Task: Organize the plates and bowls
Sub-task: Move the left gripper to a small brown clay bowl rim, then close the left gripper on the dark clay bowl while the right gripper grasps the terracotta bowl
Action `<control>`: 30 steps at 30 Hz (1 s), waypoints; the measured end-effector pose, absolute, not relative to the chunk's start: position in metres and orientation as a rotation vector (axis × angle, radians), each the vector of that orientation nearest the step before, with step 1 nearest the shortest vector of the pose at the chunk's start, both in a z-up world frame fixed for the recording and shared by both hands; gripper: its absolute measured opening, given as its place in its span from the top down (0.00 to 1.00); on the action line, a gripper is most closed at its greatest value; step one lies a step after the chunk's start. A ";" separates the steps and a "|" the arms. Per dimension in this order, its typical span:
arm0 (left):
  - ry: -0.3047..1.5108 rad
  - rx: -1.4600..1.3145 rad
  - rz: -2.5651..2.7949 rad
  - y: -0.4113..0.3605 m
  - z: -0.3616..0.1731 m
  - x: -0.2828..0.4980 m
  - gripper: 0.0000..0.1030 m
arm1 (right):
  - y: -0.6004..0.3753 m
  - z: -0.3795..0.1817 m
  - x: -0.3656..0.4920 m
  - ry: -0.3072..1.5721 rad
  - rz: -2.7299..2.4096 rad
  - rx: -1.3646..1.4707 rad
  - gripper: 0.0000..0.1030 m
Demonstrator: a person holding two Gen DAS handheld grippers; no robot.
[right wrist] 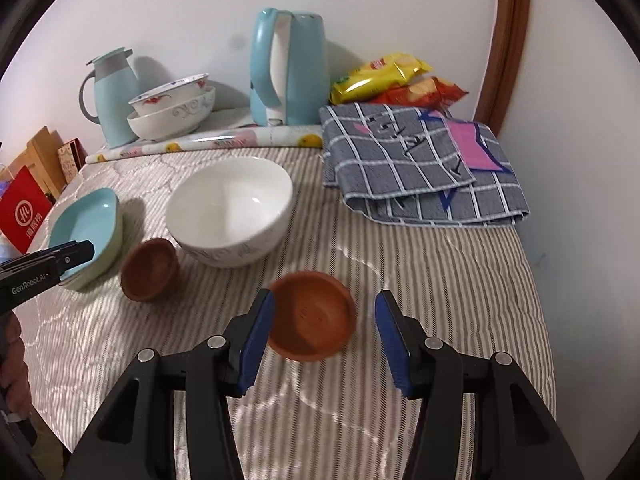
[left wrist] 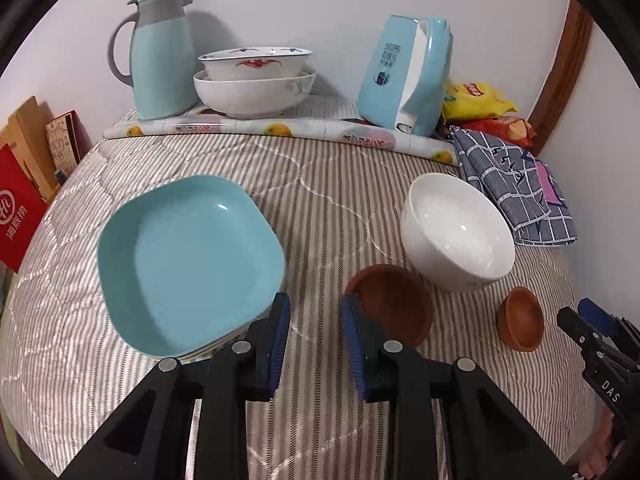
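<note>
— Where do your two grippers stand?

— Your left gripper [left wrist: 316, 334] hangs over the striped quilted surface [left wrist: 320, 184] with its fingers [left wrist: 280, 336] narrow and nothing between them. The stack of blue square plates [left wrist: 188, 264] lies just to its left, and one brown wooden bowl [left wrist: 394, 304] sits just beside its right finger.

— And your right gripper?

— Your right gripper [right wrist: 324, 334] has its fingers [right wrist: 256, 340] moderately wide and unclenched. The second brown wooden bowl [right wrist: 314, 316] rests on the surface between them, close against the left pad, with a clear gap to the right pad.

— The rest of the dishes?

— The white bowl [right wrist: 230, 210] stands upright beyond both brown ones. Two patterned bowls [left wrist: 254, 80] are nested at the back, between the thermos jug [left wrist: 160, 60] and the blue kettle [left wrist: 404, 76]. A checked cloth [right wrist: 416, 164] lies folded at the right.
</note>
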State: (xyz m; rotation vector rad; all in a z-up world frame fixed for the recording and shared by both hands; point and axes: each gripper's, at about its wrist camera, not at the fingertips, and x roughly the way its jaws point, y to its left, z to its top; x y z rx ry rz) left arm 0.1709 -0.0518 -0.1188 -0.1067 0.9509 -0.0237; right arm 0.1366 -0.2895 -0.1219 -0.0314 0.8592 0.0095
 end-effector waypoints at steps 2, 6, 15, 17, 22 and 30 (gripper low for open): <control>0.959 -0.105 -0.024 -0.055 -0.123 0.172 0.75 | -0.295 -0.128 0.137 0.866 0.005 -0.029 0.50; 0.971 -0.109 -0.026 -0.059 -0.131 0.176 0.75 | -0.302 -0.138 0.140 0.888 0.012 -0.021 0.55; 1.009 -0.103 -0.008 -0.067 -0.149 0.187 0.75 | -0.314 -0.162 0.154 0.927 0.018 0.006 0.58; 1.020 -0.110 -0.007 -0.067 -0.153 0.190 0.75 | -0.315 -0.168 0.157 0.941 0.023 0.012 0.63; 1.039 -0.117 -0.013 -0.070 -0.164 0.197 0.75 | -0.315 -0.181 0.165 0.971 0.037 0.025 0.63; 1.047 -0.107 -0.045 -0.078 -0.173 0.204 0.75 | -0.314 -0.189 0.175 0.988 0.049 0.044 0.63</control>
